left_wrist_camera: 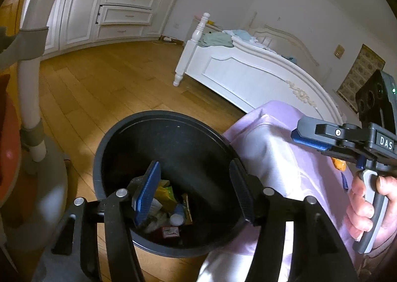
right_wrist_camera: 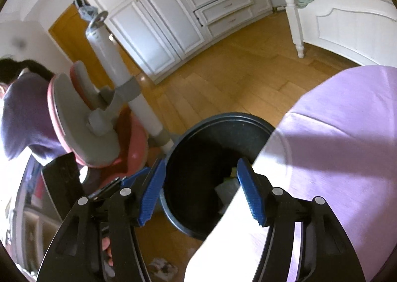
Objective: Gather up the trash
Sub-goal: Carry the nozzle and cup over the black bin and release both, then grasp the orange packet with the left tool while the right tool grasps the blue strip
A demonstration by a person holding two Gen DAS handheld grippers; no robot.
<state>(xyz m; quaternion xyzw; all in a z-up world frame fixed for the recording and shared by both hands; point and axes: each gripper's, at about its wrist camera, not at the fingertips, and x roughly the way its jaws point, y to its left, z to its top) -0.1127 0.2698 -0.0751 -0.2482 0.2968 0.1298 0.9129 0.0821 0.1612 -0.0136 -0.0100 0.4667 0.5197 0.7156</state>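
A round black trash bin [left_wrist_camera: 119, 143] stands on the wooden floor beside a table with a purple cloth [left_wrist_camera: 278, 158]. Several wrappers and a small white bottle [left_wrist_camera: 177, 217] lie at its bottom. My left gripper [left_wrist_camera: 193, 192] is open and empty, directly over the bin's mouth. My right gripper [right_wrist_camera: 201, 192] is open and empty, above the bin [right_wrist_camera: 223, 120] and the edge of the cloth [right_wrist_camera: 347, 133]. In the left wrist view the right gripper [left_wrist_camera: 312, 138] hovers over the cloth at the right, with something orange [left_wrist_camera: 338, 164] under it.
A chair with a grey and pink seat [right_wrist_camera: 82, 118] on a white pole [right_wrist_camera: 119, 63] stands left of the bin. A white bed [left_wrist_camera: 248, 71] is behind, white cupboards [left_wrist_camera: 119, 4] along the far wall. A person in purple [right_wrist_camera: 22, 113] is at the left.
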